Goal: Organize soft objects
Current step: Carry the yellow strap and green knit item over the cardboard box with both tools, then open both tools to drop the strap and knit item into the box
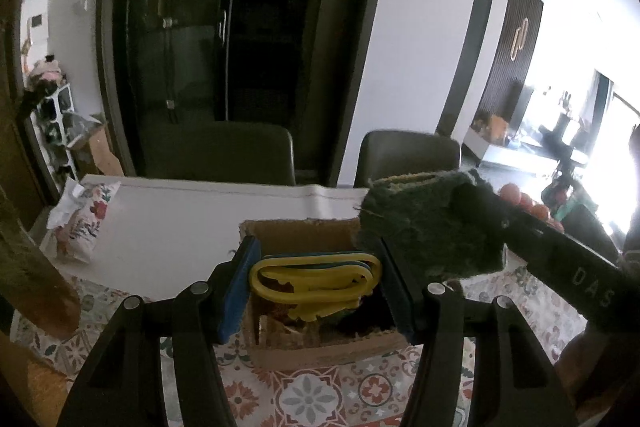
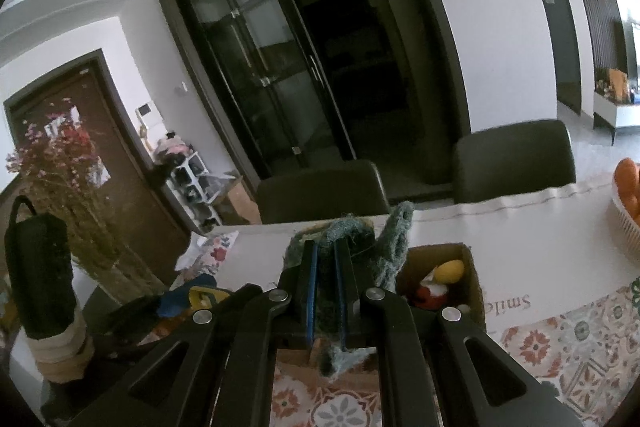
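Left gripper (image 1: 316, 287) sits low over the open cardboard box (image 1: 304, 349), fingers spread wide with a blue pad on either side of the box opening, nothing pinched between them. Inside the box: a yellow looped plastic item (image 1: 316, 281) on top, darker stuff under it that's too dim to identify. Right gripper (image 2: 325, 291) has its fingers pressed in on a green scrub pad (image 2: 352, 239), which bulges out above and below the blue pads; in the left wrist view the same pad (image 1: 428, 231) hangs in the air over the box's right far corner, clear of the rim. From the right wrist view the box (image 2: 476, 279) also holds a small red-and-yellow soft toy (image 2: 438, 281). Box stands on the table (image 1: 180, 223), on the patterned cloth (image 1: 312, 395) toward the near edge. A floral pouch (image 1: 86, 223) lies near the table's left edge. Flower vase (image 2: 68, 195), probably at the left end of the table, and a fruit basket (image 2: 626, 223) at the right edge. Two dark chairs (image 1: 224, 155) behind the far edge.
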`<state>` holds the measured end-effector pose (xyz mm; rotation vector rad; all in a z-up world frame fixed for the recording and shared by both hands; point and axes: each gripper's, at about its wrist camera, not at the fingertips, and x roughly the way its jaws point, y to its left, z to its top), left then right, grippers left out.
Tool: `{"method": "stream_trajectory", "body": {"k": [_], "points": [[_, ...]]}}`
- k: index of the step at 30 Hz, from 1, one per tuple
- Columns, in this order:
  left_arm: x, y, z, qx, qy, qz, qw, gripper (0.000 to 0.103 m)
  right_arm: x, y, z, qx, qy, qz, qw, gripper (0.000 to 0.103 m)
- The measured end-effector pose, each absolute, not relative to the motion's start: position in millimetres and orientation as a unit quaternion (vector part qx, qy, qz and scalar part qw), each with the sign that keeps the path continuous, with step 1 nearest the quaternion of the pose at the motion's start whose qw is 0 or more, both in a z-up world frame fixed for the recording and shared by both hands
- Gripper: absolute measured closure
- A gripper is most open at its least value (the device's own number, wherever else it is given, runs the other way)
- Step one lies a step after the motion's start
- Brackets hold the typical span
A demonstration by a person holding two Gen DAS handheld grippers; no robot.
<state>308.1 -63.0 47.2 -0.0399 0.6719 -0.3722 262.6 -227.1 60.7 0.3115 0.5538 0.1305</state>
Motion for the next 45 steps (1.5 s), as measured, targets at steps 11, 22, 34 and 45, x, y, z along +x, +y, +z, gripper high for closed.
{"method": "stream_trajectory", "body": {"k": [11,22,34,45], "points": [[350,-87,7,0.007,0.389,-0.190,0.901,0.037,298,-241,11,0.183,0.330,0.059,0.924,0.094],[356,-80,-10,0.044,0.416,-0.142,0.897,0.022,308,-234,2,0.189,0.338,0.070,0.919,0.094],[350,-47,12,0.042,0.387,-0.083,0.917,0.016,321,-215,-2,0.192,0.346,0.091,0.914,0.093],[349,-60,-13,0.076,0.402,-0.055,0.911,0.016,334,-246,-64,0.180,0.446,0.009,0.877,0.083]]}}
